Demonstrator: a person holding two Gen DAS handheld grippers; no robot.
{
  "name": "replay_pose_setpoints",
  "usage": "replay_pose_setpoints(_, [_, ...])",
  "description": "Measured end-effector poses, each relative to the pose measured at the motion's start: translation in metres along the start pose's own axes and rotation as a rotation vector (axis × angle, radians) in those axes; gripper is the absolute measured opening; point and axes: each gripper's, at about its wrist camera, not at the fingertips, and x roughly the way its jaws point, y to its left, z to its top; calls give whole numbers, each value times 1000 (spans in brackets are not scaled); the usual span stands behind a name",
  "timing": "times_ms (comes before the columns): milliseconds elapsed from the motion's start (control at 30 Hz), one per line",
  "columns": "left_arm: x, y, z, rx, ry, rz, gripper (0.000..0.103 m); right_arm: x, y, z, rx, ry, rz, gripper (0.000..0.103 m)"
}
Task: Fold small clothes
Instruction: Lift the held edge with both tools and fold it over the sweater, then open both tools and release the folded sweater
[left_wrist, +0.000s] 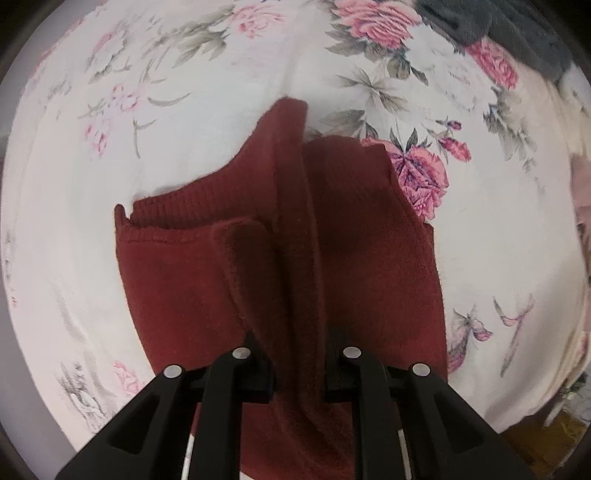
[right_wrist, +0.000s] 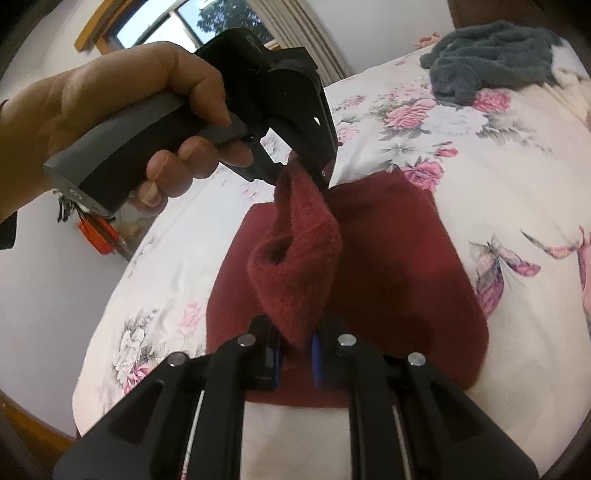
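A dark red knitted garment (left_wrist: 369, 236) lies on a floral bedspread (left_wrist: 207, 74), with a ribbed hem at the left. My left gripper (left_wrist: 298, 369) is shut on a raised fold of it, which runs up between the fingers. In the right wrist view the same red garment (right_wrist: 399, 258) lies flat, and a lifted sleeve-like strip (right_wrist: 295, 266) hangs between both grippers. My right gripper (right_wrist: 295, 350) is shut on the strip's lower end. The left gripper (right_wrist: 321, 173), held by a hand (right_wrist: 122, 99), pinches its upper end.
A grey fluffy garment (right_wrist: 491, 59) lies at the far corner of the bed (right_wrist: 480, 147). A window (right_wrist: 207, 18) and curtain stand behind. The bed's wooden edge (right_wrist: 29, 417) shows at lower left, with an orange object (right_wrist: 96, 236) near the wall.
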Motion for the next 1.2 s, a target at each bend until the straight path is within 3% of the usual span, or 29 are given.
replay_pose_setpoints(400, [26,-54,6,33,10,236,16,4,-47,-15,139,0,134,10])
replay_pose_setpoints(633, [20,-79,7,32,-9,277,16,-8,-67,-11,209,-7,183,10])
replay_pose_setpoints(800, [29,-92,5,22,-6,305,17,-5,-73,-18,248,52,211,10])
replay_pose_setpoints(900, [34,-94,2,8,-38,287,34,0,-81,-22,290,67,224,10])
replay_pose_setpoints(967, [25,-97,0,28,-105,220,59,2,-87,-24,317,81,240,10])
replay_pose_setpoints(1133, [-25,-86,-16,70,-319,47,67,9,-101,-27,388,120,300,12])
replay_pose_setpoints(1200, [-40,-71,-27,52,-358,-34,71,11,-106,-28,413,132,320,18])
